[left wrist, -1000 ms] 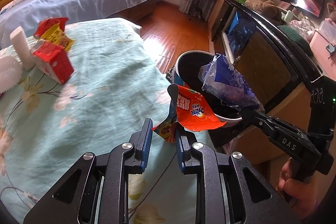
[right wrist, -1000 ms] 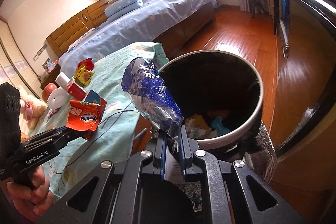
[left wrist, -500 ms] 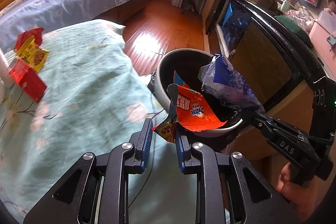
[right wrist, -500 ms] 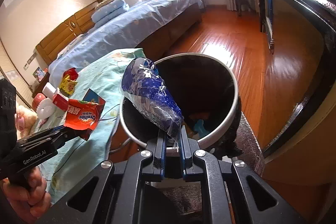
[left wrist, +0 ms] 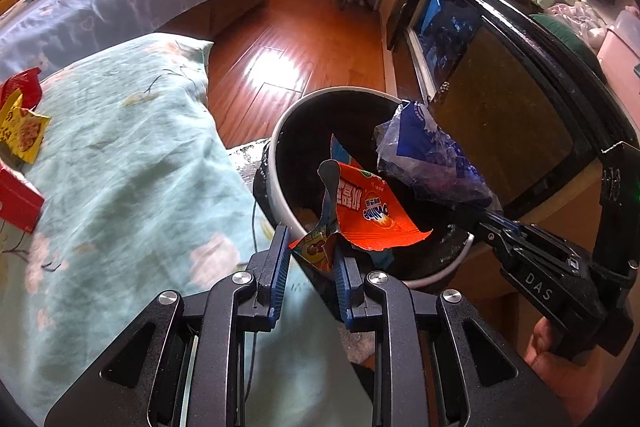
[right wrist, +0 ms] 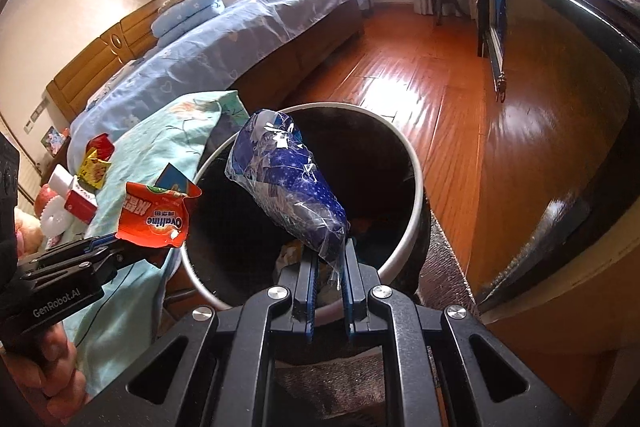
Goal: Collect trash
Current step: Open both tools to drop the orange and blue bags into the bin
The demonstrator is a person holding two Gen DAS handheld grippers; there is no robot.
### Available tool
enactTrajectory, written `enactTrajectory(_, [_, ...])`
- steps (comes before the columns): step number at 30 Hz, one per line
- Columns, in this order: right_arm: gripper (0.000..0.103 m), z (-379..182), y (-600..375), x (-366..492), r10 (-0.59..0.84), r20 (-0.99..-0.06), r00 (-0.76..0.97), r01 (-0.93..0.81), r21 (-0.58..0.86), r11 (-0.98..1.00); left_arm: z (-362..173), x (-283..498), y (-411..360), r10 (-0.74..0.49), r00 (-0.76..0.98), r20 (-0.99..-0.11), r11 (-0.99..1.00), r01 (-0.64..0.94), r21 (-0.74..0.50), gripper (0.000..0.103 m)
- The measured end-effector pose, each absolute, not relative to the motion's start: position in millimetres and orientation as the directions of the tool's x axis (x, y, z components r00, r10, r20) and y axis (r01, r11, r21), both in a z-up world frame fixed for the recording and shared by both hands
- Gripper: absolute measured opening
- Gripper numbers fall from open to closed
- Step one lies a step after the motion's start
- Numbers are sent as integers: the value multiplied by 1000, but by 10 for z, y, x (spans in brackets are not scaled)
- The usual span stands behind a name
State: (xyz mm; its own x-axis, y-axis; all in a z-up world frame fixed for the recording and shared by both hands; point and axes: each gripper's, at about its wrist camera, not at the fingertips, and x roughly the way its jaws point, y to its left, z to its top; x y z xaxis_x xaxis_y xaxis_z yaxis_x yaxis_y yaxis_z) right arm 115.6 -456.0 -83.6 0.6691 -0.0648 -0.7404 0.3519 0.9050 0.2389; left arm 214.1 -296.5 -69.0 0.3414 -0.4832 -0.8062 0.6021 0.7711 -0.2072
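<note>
My left gripper (left wrist: pixel 310 247) is shut on a crumpled orange snack wrapper (left wrist: pixel 368 213), which hangs over the near rim of a round black trash bin (left wrist: pixel 280 155) with a white rim. My right gripper (right wrist: pixel 330 259) is shut on a blue starry plastic wrapper (right wrist: pixel 284 183) and holds it above the bin's (right wrist: pixel 416 195) mouth. In the left wrist view the right gripper (left wrist: pixel 488 223) comes in from the right with the blue wrapper (left wrist: pixel 428 163). The right wrist view shows the left gripper (right wrist: pixel 108 247) at the bin's left with the orange wrapper (right wrist: pixel 156 219). Some trash lies at the bin's bottom.
A bed with a teal floral cover (left wrist: pixel 120 155) lies left of the bin, with a yellow packet (left wrist: pixel 22 135), a red packet (left wrist: pixel 20 87) and a red box (left wrist: pixel 16 199) on it. A dark glass-fronted cabinet (left wrist: pixel 520 115) stands right. Wooden floor (left wrist: pixel 304 39) stretches beyond.
Both grippers have moved toward the bin with their wrappers still held. The bin now sits closer and more centred under them, and the bed litter has slid to the left edge.
</note>
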Motion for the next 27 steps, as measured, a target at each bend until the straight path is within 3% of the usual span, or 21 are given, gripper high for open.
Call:
enactTrajectory(10, [15, -870, -4660, 1242, -67, -751, 657, 359, 234, 904, -723, 2199, -3164, -465, 328, -822, 770, 609, -193, 24])
enactTrajectory(13, [26, -887, -4674, 1258, -54, -755, 654, 364, 251, 897, -725, 2190, -3146, -460, 328, -825, 774, 603, -193, 33])
enactTrajectory(15, [50, -892, -4682, 1256, -50, -754, 655, 365, 259, 894, -723, 2189, -3113, -457, 334, -824, 779, 598, -189, 39])
enactTrajectory(17, [50, -883, -4669, 1248, -46, -747, 663, 360, 264, 895, -716, 2188, -3060, -457, 340, -822, 782, 593, -189, 39])
enactTrajectory(22, [53, -829, -4624, 1228, -38, -732, 680, 346, 275, 897, -675, 2145, -2887, -458, 361, -812, 797, 572, -195, 51])
enactTrajectory(27, [58, -706, -4536, 1194, -32, -705, 709, 322, 282, 904, -625, 2074, -2661, -473, 382, -794, 807, 549, -217, 51])
